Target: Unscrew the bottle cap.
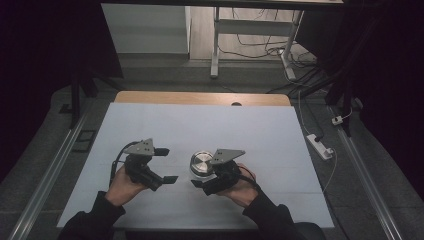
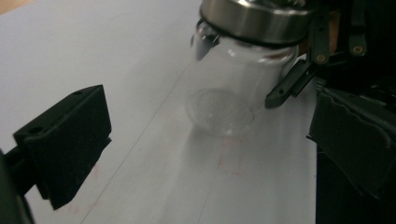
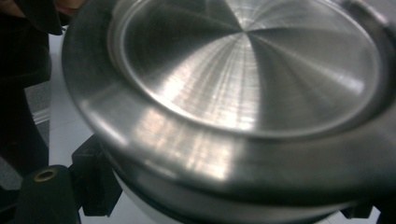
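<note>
Item 1: left gripper (image 1: 167, 165), jaws spread wide, nothing between them; it hangs just left of the jar, apart from it.

Item 2: glass jar (image 2: 233, 88) with steel lid (image 1: 201, 162), on the white table cover (image 1: 260, 135). Clear glass: likely rigid, slick, breakable, moderately heavy. Best taken around the body below the lid's rim.

Item 3: right gripper (image 1: 200, 183), jaws clamped on the jar under the lid. Its pads sit hidden beneath the lid; contents hard to make out, seemingly none.
</note>
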`<state>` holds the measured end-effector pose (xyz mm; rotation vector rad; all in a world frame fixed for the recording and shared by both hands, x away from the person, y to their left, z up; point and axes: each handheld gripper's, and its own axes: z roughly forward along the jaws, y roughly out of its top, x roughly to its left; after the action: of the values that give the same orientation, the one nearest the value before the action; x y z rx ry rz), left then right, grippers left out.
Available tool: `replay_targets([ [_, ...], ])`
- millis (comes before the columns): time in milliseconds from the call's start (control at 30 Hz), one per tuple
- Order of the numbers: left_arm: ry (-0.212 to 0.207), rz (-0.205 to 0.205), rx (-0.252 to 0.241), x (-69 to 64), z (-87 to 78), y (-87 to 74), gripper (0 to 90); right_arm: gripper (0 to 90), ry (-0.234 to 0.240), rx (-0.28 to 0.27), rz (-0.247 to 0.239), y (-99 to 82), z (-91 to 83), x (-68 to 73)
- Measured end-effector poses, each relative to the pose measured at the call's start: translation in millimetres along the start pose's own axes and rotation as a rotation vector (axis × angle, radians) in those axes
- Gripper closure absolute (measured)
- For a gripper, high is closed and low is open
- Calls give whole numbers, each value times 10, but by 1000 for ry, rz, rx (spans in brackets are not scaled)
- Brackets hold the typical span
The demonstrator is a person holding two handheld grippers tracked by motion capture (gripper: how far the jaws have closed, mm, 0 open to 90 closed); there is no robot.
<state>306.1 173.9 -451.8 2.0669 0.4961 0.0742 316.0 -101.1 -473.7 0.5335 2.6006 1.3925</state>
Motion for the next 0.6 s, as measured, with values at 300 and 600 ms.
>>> replay_targets([
  [300, -134, 110, 3, 42, 216, 252, 5, 149, 57, 18, -40, -2, 35, 30],
  [600, -262, 224, 12, 36, 409, 388, 86, 149, 125, 25, -85, 12, 50, 87],
])
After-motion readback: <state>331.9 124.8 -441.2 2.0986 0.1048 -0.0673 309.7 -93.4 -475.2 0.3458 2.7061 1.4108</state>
